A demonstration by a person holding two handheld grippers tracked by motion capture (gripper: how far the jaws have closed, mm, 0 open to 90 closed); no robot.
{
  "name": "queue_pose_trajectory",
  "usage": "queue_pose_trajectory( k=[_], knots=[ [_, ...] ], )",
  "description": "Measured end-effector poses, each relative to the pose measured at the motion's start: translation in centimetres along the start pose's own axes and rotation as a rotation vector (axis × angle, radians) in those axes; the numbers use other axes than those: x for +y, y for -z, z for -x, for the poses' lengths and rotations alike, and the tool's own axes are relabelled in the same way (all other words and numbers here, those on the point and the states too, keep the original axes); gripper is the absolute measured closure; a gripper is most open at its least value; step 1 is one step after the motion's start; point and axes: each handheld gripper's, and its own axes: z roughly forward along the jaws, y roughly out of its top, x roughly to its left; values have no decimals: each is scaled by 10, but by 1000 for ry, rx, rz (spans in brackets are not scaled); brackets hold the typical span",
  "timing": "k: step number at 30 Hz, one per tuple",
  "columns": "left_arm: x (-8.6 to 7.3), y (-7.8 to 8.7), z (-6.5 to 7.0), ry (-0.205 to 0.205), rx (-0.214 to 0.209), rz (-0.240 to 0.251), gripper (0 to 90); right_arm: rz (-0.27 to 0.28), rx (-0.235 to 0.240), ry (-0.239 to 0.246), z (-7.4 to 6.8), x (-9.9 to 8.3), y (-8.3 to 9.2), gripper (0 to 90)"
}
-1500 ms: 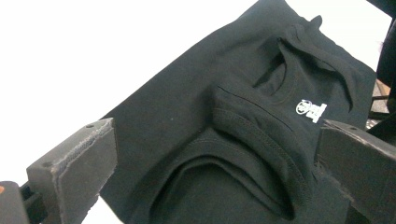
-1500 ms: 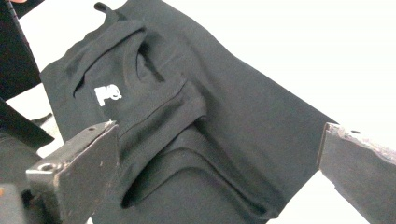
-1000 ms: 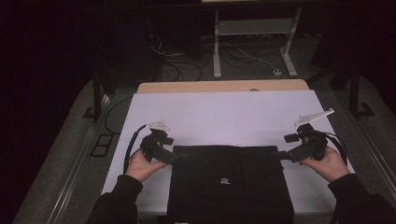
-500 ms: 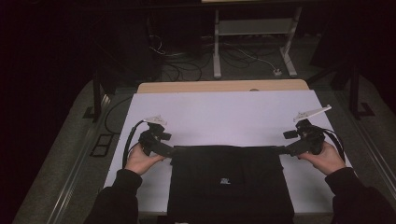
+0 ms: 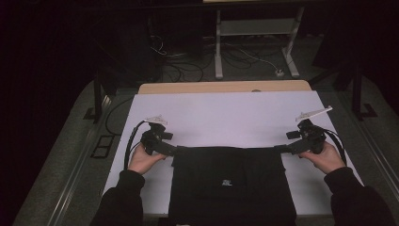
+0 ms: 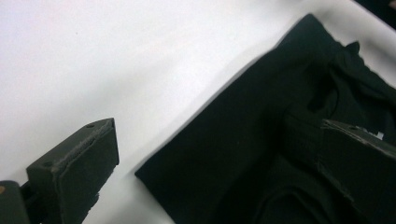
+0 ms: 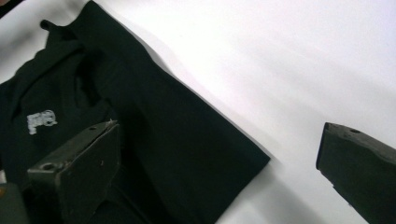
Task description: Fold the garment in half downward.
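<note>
A black folded garment (image 5: 230, 183) with a small white logo (image 5: 226, 182) lies flat on the white table (image 5: 226, 113), reaching the front edge. My left gripper (image 5: 175, 150) sits at the garment's far left corner. In the left gripper view the left gripper (image 6: 215, 135) is open wide, with that corner of the garment (image 6: 261, 140) lying between the jaws. My right gripper (image 5: 278, 149) is at the far right corner. In the right gripper view the right gripper (image 7: 219, 128) is also open, its jaws straddling the garment (image 7: 154, 121) corner. Neither pinches the cloth.
Bare white tabletop stretches beyond the garment to a wooden strip (image 5: 226, 86) at the far edge. Past the table, cables (image 5: 188, 61) and a metal stand (image 5: 254, 28) sit on the dark floor.
Both hands have edged slightly away from the person, along the garment's far corners. The garment has stayed where it was.
</note>
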Motion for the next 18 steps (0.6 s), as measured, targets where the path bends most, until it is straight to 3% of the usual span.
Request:
queue_pose_trajectory(
  k=[6,14,18],
  knots=[
    [-4,-12,-7,5,11,-62,0,-20,-8,-13,8,-6,-7,9],
    [-12,-18,-17,36,9,-68,0,-35,-4,-20,13,-6,-14,36],
    [-14,-18,-17,31,10,-75,18,-49,0,-19,15,-6,-19,78]
  ],
)
